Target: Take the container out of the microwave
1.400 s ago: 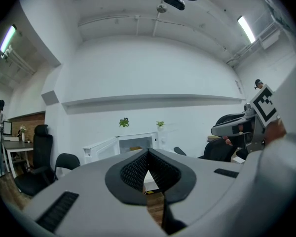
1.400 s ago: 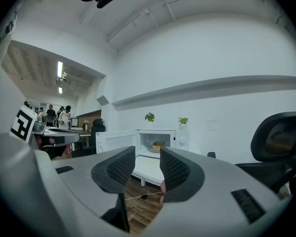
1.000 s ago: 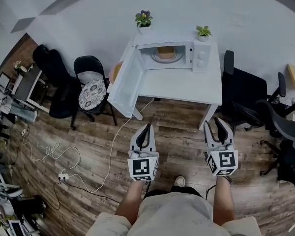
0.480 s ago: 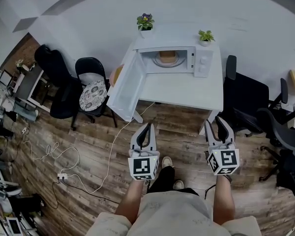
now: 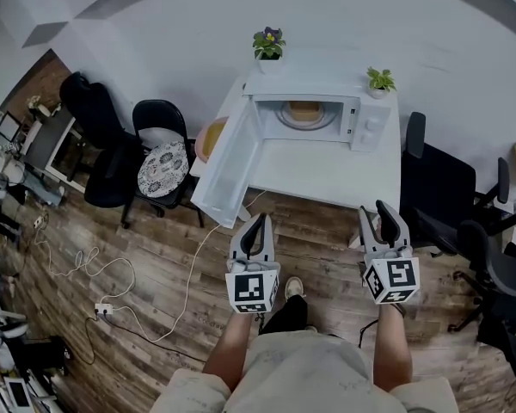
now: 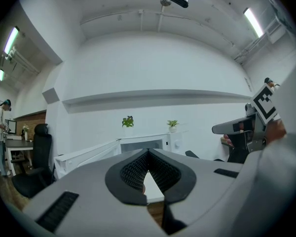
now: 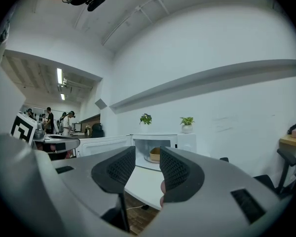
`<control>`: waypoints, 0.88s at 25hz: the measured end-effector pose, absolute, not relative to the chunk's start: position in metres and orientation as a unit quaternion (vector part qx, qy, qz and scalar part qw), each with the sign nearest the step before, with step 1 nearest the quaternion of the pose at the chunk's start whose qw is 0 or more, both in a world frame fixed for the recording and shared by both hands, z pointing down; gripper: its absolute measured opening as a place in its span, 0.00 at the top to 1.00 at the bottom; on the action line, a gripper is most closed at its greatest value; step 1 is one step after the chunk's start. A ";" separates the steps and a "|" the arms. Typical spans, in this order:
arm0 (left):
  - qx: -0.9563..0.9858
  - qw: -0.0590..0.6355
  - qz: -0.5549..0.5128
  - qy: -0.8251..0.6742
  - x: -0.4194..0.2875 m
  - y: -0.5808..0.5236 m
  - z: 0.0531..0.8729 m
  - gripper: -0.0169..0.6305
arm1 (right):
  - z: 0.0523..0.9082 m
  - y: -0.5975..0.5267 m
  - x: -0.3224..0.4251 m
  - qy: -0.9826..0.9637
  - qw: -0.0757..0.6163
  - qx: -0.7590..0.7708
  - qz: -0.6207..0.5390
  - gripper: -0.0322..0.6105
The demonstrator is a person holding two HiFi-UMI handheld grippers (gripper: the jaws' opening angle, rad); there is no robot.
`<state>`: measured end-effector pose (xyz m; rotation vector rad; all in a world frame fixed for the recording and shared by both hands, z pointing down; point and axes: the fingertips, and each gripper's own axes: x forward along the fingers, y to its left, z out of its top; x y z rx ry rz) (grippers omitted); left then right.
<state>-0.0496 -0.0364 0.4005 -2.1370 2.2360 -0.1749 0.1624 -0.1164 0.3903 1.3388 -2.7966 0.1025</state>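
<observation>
Unlike the closed left hand-held gripper, the parted, empty right hand-held gripper sees the container.

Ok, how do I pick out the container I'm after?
Find the white table against the far wall; the white microwave sits on it, door swung open to the left. The container is the tan tub inside its cavity, unlike the two potted plants, which stand on top.

Two green potted plants, one white boxy microwave, one tan round container, one white rectangular table, two grey two-jaw grippers.
</observation>
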 end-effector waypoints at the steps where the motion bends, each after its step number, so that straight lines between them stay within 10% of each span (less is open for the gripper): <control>1: -0.690 0.021 -0.056 0.721 -0.054 -0.043 0.400 0.96 | 0.390 -0.122 0.157 -0.902 0.022 0.430 0.032 0.69; 22: -0.719 0.022 -0.051 0.692 -0.117 -0.168 0.397 0.96 | 0.384 -0.228 0.074 -0.896 0.049 0.442 0.015 0.69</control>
